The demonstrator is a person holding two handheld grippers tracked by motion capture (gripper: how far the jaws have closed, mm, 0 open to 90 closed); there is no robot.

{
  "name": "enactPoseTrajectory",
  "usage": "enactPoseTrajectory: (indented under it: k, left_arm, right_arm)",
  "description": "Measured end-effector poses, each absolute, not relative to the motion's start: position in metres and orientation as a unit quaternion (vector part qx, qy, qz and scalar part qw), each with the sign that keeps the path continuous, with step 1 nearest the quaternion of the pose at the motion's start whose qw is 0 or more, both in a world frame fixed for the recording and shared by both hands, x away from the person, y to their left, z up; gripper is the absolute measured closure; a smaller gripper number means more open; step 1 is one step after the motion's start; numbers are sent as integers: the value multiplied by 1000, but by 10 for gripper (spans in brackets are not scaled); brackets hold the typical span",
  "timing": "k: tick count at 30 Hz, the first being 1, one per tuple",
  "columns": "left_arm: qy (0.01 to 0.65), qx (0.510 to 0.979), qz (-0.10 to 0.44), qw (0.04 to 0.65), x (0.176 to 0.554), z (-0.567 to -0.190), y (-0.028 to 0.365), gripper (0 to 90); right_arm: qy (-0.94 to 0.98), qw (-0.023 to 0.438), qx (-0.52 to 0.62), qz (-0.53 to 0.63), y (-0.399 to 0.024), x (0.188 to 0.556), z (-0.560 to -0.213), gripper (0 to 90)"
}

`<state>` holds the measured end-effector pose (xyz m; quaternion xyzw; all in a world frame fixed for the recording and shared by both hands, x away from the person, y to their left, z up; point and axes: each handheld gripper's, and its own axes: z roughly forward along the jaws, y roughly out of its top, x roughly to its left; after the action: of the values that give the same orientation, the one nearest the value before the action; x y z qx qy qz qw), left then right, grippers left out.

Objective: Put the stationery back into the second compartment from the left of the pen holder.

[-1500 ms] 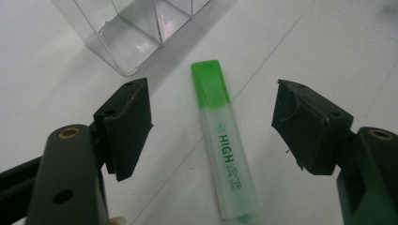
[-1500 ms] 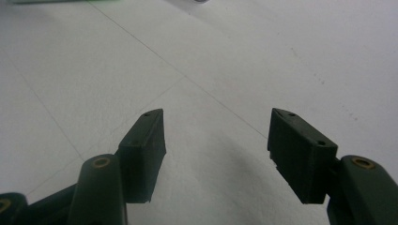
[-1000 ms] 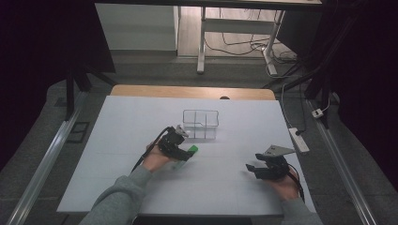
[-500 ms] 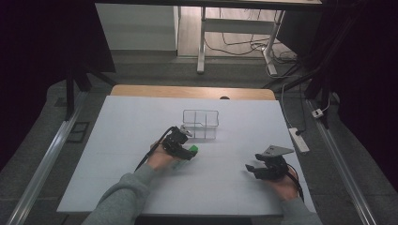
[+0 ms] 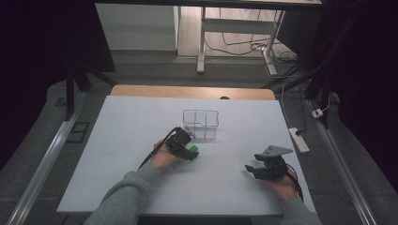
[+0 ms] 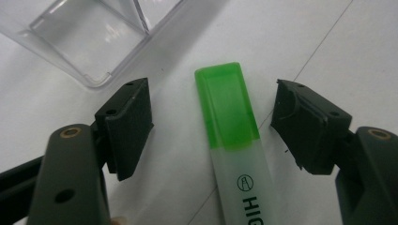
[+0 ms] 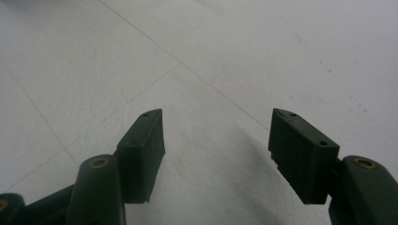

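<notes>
Right now you have 1 highlighter, 1 clear plastic container and 2 grippers over the white table. Your left gripper stands wide, with 1 jaw on each side of the highlighter and a visible gap on both sides, so neither pad presses on it. The highlighter lies flat on the table with its green cap pointing away from you, toward the container, and its pale body runs back between the jaws. In the left gripper view, 1 corner of the container sits just beyond the cap, near it but apart. From above, the highlighter lies just in front of the container, near the table's middle. Your right gripper is well apart at the right; its 2 jaws stand wide over bare table and hold nothing.
</notes>
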<state>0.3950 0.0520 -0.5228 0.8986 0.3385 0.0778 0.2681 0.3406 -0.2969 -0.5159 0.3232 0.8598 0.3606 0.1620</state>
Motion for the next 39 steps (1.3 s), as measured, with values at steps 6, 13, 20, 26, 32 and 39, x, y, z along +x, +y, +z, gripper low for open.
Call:
enactPoseTrajectory:
  k: [6,13,20,26,32,39]
  left_arm:
    - [336,898,81,271,394,-523,51,338]
    - [334,899,82,271,390,-520,47,549]
    - [353,892,81,271,391,-520,47,658]
    - [358,890,78,270,391,-520,47,662]
    - [361,887,69,280,393,-520,50,664]
    - [353,888,64,287,394,-520,53,665]
  right_arm:
    - [859,160,325,361,-297,341,-517,362]
    - [860,160,325,360,-297,341,-517,362]
    - [861,157,325,358,-297,341,-517,365]
    - [860,157,327,360,-297,342,-517,365]
    - [859,157,329,360,-298,342,-517,365]
    - [858,158,329,361,-298,342,-517,365]
